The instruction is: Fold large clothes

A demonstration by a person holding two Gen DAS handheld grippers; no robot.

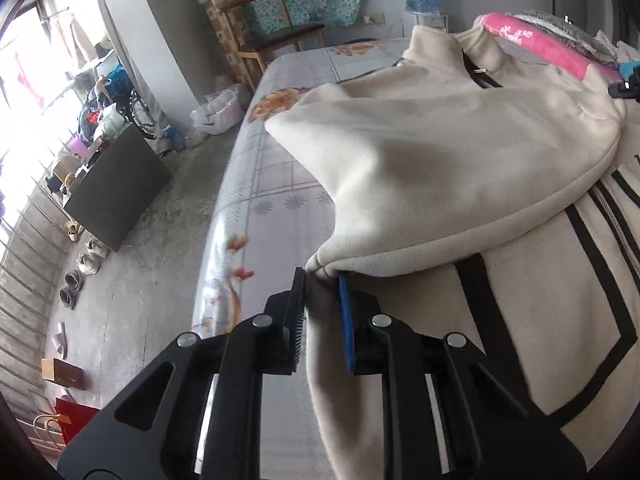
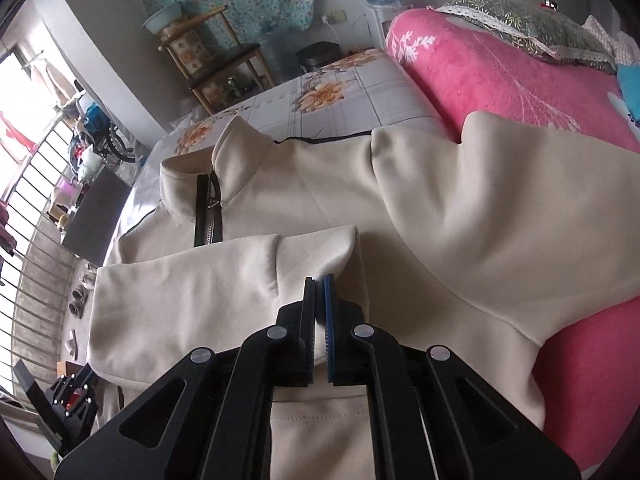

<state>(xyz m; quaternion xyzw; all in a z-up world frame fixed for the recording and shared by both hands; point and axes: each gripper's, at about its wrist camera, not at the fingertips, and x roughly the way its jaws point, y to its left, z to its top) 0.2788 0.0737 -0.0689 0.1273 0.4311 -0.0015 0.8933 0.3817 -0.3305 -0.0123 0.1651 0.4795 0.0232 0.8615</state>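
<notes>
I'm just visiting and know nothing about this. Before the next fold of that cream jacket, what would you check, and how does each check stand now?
1. Left hand-held gripper has cloth: ok, its pads pinch the jacket at a sleeve end.
2. Right hand-held gripper has cloth: ok, shut on a fold of the jacket.
3. Zipper closed: cannot tell, only the top part shows.
4. Sleeve folded over the body: ok.
5. Other sleeve lies flat: not ok, it drapes over the pink blanket.
6. Bare room on the bed: ok.
</notes>
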